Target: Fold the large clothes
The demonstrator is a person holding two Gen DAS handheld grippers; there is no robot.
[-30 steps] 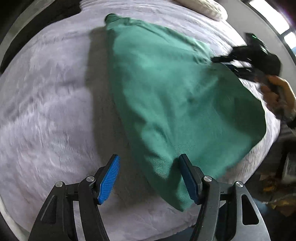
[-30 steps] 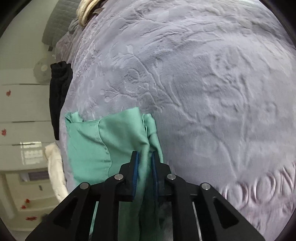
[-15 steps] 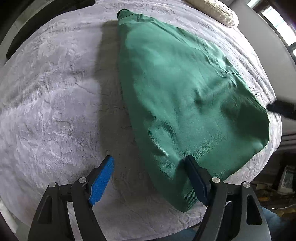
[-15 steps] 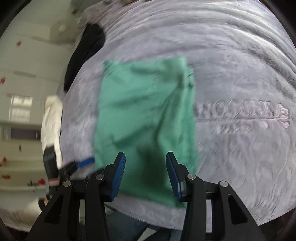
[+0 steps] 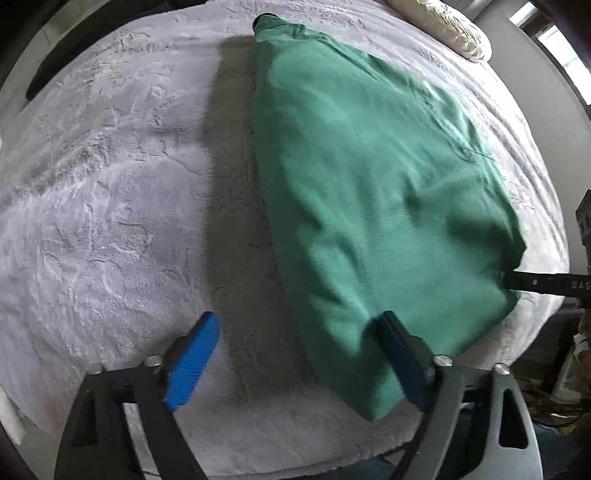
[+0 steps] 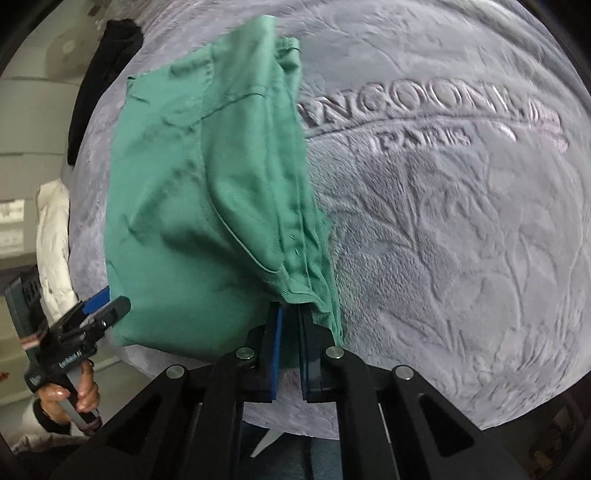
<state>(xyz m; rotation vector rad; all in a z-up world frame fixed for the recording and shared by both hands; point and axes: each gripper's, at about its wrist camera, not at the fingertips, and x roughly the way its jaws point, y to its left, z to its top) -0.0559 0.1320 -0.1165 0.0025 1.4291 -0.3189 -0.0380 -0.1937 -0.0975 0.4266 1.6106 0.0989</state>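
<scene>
Big bed with a fuzzy embossed grey blanket [image 5: 110, 206], a green garment [image 5: 369, 192] spread across it and a cream pillow [image 5: 443, 29] at the far corner.

The garment [image 5: 369, 206] lies on the blanket [image 5: 110, 221], with the pillow [image 5: 443, 29] beyond its far end. The left gripper [image 5: 295, 354] sits at its near edge; the right gripper [image 6: 290, 350] meets its right corner, the dark cloth [image 6: 99, 85] far behind
</scene>
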